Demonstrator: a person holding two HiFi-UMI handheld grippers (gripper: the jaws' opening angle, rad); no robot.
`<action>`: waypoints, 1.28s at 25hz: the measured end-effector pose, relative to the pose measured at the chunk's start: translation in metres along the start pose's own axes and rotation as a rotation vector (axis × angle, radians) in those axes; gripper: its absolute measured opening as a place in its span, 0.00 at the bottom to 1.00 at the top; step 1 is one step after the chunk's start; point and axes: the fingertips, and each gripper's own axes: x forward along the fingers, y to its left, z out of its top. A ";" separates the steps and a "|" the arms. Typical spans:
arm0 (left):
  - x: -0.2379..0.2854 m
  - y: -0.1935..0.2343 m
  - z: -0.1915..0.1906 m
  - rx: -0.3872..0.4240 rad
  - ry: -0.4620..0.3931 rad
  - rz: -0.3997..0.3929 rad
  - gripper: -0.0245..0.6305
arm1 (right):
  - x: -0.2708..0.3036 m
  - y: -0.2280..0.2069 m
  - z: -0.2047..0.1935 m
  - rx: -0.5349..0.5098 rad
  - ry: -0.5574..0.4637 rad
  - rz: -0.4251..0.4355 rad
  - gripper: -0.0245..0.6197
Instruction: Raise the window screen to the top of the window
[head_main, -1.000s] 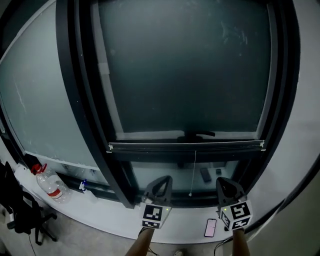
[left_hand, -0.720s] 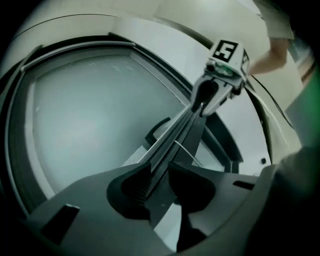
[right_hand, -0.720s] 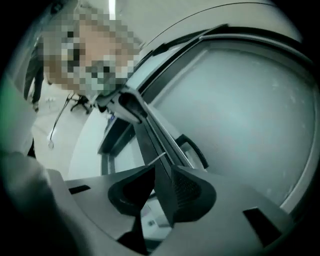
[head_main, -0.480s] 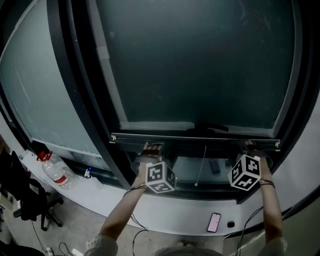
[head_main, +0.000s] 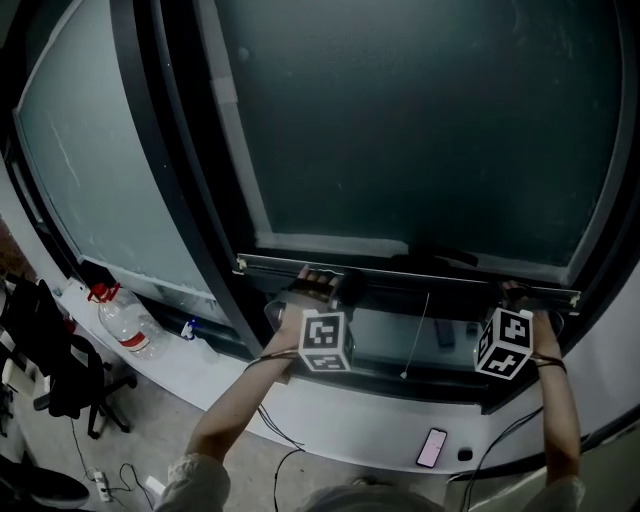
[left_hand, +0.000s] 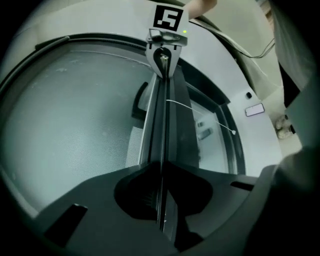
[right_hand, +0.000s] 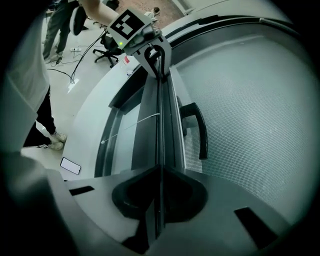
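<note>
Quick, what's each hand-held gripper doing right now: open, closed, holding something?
Left hand-held gripper: closed on the window screen's bottom rail.
Right hand-held gripper: closed on the same rail, near its right end.

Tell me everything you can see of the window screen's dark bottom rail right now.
The long, dark, metal-looking bottom rail runs across the lower part of the window, with a pale line along its top edge. Fine grey mesh rises from it. A black handle sits near its middle, and a thin white pull cord hangs from it, ending in a small bead. The left gripper and right gripper are each shut on its thin edge, towards opposite ends.
</note>
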 end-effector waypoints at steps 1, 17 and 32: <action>0.000 -0.002 0.000 0.018 0.001 -0.027 0.10 | 0.000 -0.001 0.000 -0.010 0.004 0.000 0.08; 0.006 -0.004 -0.005 0.037 0.186 -0.335 0.07 | 0.000 -0.002 0.004 0.031 0.066 0.142 0.08; 0.007 -0.005 -0.005 -0.056 0.187 -0.661 0.07 | 0.001 -0.004 0.002 0.165 0.031 0.515 0.06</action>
